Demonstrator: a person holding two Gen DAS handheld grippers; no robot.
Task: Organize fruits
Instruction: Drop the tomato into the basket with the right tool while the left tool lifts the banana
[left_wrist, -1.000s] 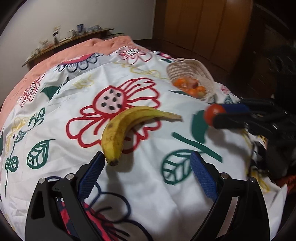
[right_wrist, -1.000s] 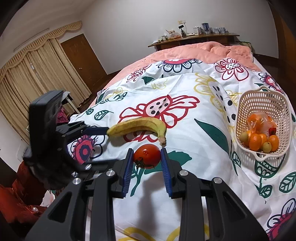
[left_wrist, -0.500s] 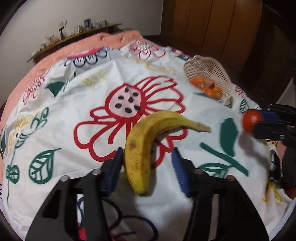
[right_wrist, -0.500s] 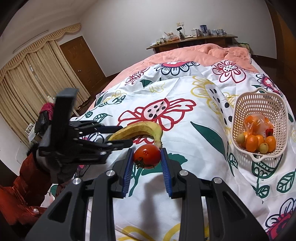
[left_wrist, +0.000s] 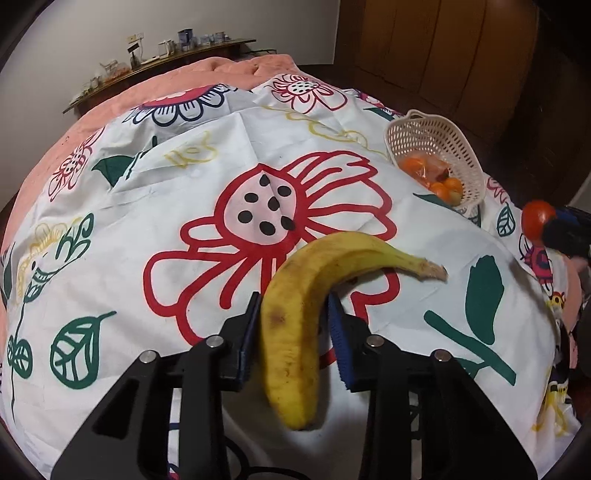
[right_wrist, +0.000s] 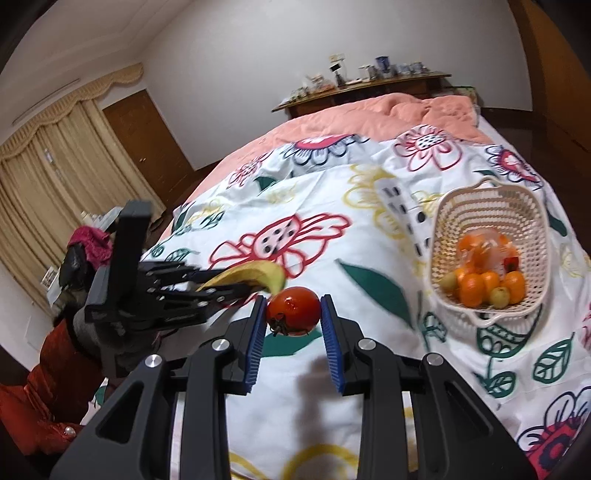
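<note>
A curved yellow banana with brown speckles (left_wrist: 295, 325) is pinched between the blue-padded black fingers (left_wrist: 248, 339) of the left gripper (left_wrist: 291, 332). The pads are pressed against its thick middle, its blunt end points back toward the camera, and its stem end curves off to the right over the bed. In the right wrist view the same banana (right_wrist: 255, 275) is seen clamped in the left gripper (right_wrist: 236, 286), held above the quilt.

A round red tomato with a dark green calyx (right_wrist: 293, 312) is gripped between the blue pads of the right gripper (right_wrist: 293, 325), one finger on each side of it. It is held above the white quilt printed with red flowers and green leaves (right_wrist: 369, 251). In the left wrist view this tomato (left_wrist: 538, 221) is seen at the far right edge, clear of the bedding.

A cream perforated plastic basket (right_wrist: 491, 206) lies on the quilt to the right, well apart from both grippers. Inside it, oranges (right_wrist: 471, 286), small green fruits (right_wrist: 498, 296) and a clear bag of fruit are gathered at the near end. The same basket (left_wrist: 432, 133) is seen in the left view beyond the banana's stem.

A salmon-pink blanket (left_wrist: 221, 70) is spread over the far end of the bed.
</note>
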